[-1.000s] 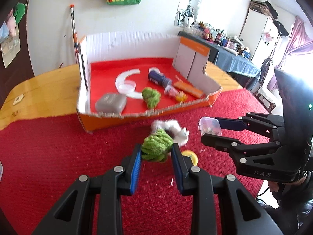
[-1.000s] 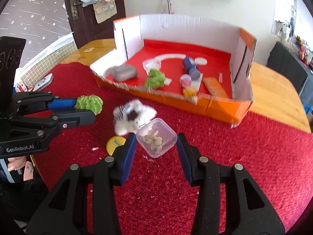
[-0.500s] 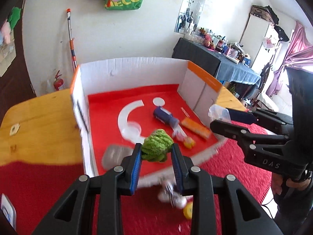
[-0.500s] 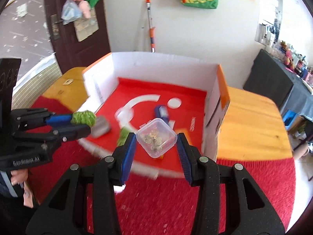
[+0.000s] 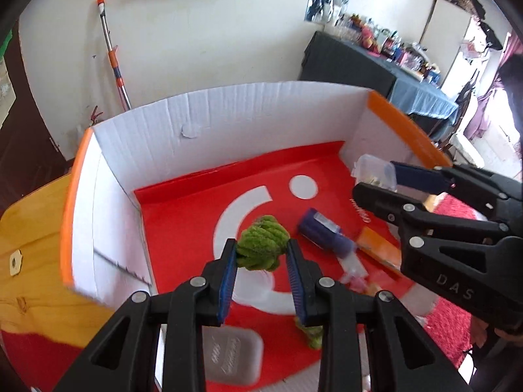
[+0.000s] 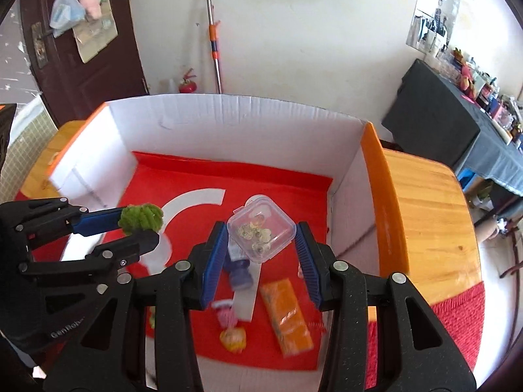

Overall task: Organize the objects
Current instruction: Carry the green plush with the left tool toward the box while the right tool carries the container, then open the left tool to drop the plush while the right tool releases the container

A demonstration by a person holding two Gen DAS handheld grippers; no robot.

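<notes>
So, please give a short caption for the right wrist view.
Right gripper carries a clear plastic box over the cardboard tray; left gripper brings a green yarn ball.

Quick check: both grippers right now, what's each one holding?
Left gripper: shut on the green yarn ball.
Right gripper: shut on the clear plastic box.

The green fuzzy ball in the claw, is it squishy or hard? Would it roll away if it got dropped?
Probably squishy: the green fuzzy ball looks like looped yarn, and the left claw pinches it between its pads. Likely very light. Dropped into the box, it would probably just flop; its lumpy shape shouldn't roll far.
</notes>
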